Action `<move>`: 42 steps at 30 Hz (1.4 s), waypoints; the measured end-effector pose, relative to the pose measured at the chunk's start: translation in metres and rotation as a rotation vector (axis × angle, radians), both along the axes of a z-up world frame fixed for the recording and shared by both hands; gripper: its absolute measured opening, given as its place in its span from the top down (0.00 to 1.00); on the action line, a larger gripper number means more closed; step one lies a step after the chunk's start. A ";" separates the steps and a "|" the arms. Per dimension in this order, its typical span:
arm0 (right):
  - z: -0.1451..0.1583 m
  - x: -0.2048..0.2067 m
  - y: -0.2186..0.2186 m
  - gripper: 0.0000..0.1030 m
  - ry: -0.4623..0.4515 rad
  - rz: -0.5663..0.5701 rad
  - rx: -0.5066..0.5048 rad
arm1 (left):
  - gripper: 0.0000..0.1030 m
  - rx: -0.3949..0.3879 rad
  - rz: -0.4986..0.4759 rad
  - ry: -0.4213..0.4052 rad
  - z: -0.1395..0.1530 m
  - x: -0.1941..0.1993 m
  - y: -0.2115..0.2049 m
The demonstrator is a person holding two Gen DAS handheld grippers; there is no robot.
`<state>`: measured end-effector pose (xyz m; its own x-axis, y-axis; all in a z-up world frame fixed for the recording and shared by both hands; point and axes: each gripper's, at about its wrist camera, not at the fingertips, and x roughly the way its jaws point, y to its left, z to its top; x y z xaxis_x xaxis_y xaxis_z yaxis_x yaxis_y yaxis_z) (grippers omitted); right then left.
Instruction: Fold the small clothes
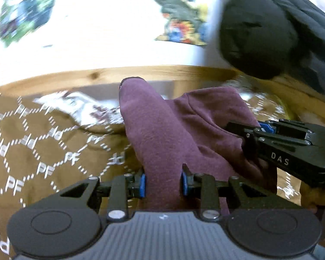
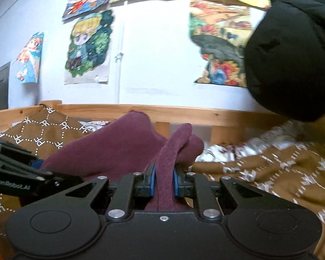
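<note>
A small maroon garment [image 1: 162, 134] hangs lifted above a brown bedspread printed with white "PF" marks [image 1: 32, 151]. My left gripper [image 1: 163, 182] is shut on one part of the garment, with cloth standing up between its blue pads. My right gripper [image 2: 164, 182] is shut on another fold of the same garment [image 2: 119, 149]. The right gripper shows at the right in the left wrist view [image 1: 247, 135]. The left gripper shows at the far left in the right wrist view [image 2: 35, 165]. The two grippers are close together.
A wooden bed rail [image 2: 140, 110] runs along a white wall with several colourful drawings [image 2: 88, 47]. A black padded jacket [image 2: 292, 49] hangs at the upper right. A white patterned cloth [image 2: 249, 147] lies on the bedspread near the rail.
</note>
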<state>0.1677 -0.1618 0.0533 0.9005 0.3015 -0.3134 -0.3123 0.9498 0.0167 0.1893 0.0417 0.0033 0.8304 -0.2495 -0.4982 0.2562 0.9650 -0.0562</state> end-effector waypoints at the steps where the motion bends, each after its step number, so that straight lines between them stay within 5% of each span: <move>1: -0.003 0.008 0.005 0.84 0.004 0.016 -0.013 | 0.68 0.001 0.022 0.005 -0.007 0.006 0.003; 11: -0.054 0.058 0.018 0.80 0.179 0.002 -0.095 | 0.65 -0.070 0.082 0.155 -0.043 0.030 0.023; 18: -0.068 0.057 0.008 0.64 0.226 -0.050 -0.056 | 0.42 -0.096 0.147 0.206 -0.043 0.028 0.033; 22: -0.064 0.055 0.007 0.49 0.211 -0.063 -0.054 | 0.21 -0.116 0.186 0.205 -0.036 0.021 0.036; 30: -0.046 0.034 -0.002 0.21 0.179 -0.069 -0.027 | 0.07 -0.103 0.246 0.205 -0.022 0.007 0.033; 38: -0.017 -0.004 -0.023 0.01 0.112 -0.070 -0.029 | 0.01 -0.011 0.261 0.145 0.006 -0.025 0.014; 42: 0.003 -0.029 -0.038 0.01 0.071 -0.085 -0.023 | 0.01 0.006 0.264 0.098 0.024 -0.049 0.005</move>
